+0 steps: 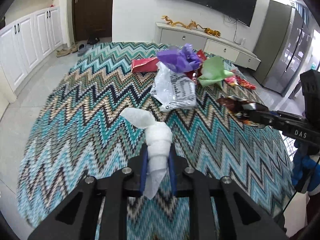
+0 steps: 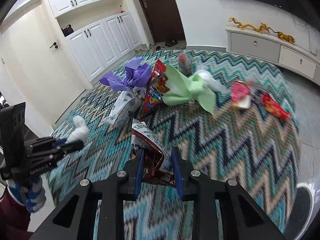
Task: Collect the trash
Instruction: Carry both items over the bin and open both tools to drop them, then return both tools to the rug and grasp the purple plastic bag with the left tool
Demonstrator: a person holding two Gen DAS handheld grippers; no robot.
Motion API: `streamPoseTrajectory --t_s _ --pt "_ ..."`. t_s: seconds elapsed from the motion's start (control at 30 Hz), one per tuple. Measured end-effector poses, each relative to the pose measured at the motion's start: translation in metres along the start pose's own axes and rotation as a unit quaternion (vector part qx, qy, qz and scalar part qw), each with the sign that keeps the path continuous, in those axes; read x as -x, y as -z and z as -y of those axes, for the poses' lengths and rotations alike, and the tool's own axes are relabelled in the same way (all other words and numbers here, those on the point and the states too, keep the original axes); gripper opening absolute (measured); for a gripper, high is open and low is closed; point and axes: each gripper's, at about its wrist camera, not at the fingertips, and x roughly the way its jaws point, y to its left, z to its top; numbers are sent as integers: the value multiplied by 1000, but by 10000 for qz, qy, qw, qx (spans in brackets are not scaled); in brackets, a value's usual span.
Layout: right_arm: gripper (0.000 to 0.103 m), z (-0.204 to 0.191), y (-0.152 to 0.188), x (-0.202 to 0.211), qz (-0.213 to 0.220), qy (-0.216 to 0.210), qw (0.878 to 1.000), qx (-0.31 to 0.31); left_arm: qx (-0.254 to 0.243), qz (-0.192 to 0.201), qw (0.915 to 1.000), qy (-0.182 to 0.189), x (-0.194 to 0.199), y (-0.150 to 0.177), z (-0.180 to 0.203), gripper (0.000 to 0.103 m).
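A twisted white foam scrap [image 1: 158, 140] sits clenched in the left gripper [image 1: 158, 160]; the right gripper [image 2: 158, 168] grasps a dark snack wrapper [image 2: 148, 140]. The purple bag [image 1: 178, 58], green paper [image 1: 212, 72], white pouch [image 1: 174, 90] and red wrappers [image 2: 275, 108] remain on the zigzag cloth [image 1: 90, 104], and no bin appears, so collecting seems barely begun

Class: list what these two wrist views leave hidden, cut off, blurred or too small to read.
- Any trash bin: not in either view.
- Print on the white plastic bag: too small, left view.
- Small wrappers at the rug edge, like the red wrapper: motion-blurred, right view.
- Brown snack packet lower end: hidden behind the right claw.
- White tissue tail: partly covered by the left claw.
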Motion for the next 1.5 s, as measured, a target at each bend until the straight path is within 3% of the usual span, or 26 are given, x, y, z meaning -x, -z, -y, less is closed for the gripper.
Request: streamPoseTrajectory --t_s 0.1,0.3,0.43,0.6,0.77,0.93,1.03,1.1,1.13,1.17,1.27,1.5 --pt "25 16 10 27 220 102 9994 -254 -234 112 9997 50 17 -3 18 17" --pt "25 78 35 98 775 740 9891 -1010 -973 223 9923 733 14 -31 101 17" --pt "25 138 63 144 946 1614 9697 -1569 -1592 184 9777 1356 -6 -54 191 18" --pt "25 215 104 172 869 2305 9418 -2287 -2078 -101 9582 1963 -45 -74 288 18" --pt "26 272 137 181 772 2602 9200 -2827 -2583 -446 9387 2238 -90 -80 378 19" --pt "27 312 159 176 666 2759 9058 -3145 -2671 -789 9250 2585 -126 -79 436 19" --pt "28 326 168 172 602 2853 9000 -3240 -2598 -991 9193 2786 -141 -83 457 26" --pt "39 332 173 171 572 2942 8956 -3287 -2503 -1075 9185 2866 -153 -87 469 44" --pt "48 335 176 171 567 2978 8930 -3327 -2416 -1106 9186 2925 -156 -88 471 64" --pt "49 336 178 174 569 3006 8914 -3344 -2324 -1093 9194 2979 -156 -90 471 73" --pt "50 338 179 179 589 3051 8887 -3371 -2195 -1075 9185 3109 -153 -94 469 73" --pt "50 321 172 205 817 3149 8864 -3292 -2169 -654 9254 3037 -125 -104 457 73"
